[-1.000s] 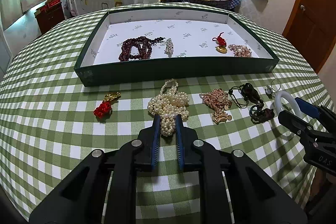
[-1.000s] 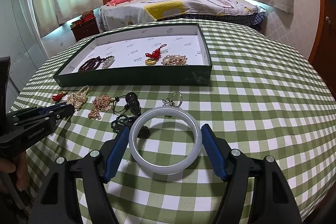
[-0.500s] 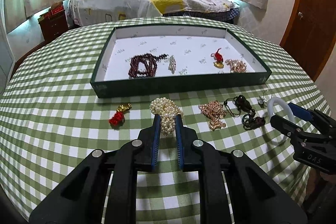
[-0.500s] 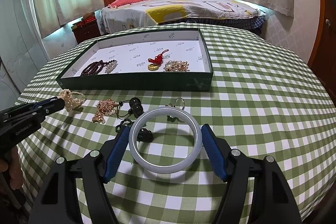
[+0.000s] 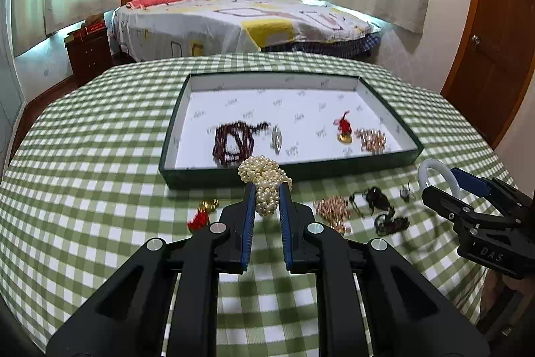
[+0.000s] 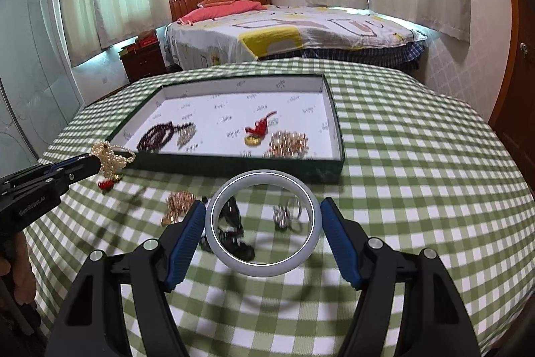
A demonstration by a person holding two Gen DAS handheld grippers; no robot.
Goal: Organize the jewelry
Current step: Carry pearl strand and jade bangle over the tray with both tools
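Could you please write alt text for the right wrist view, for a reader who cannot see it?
The right gripper holds a pale bangle above a green checked tablecloth. Behind it is a green tray holding jewelry, with more pieces loose on the cloth. At left, the left gripper grips a pearl strand.

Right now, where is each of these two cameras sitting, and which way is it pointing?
Left wrist: rides on the left gripper, looking along its fingers over the pearl necklace toward the tray; its own black arms fill the bottom.
Right wrist: rides on the right gripper, looking past the white bangle to the tray; a bit of hand shows at left.
Shared: the tray, the checked tablecloth, the bed, and each other's gripper.
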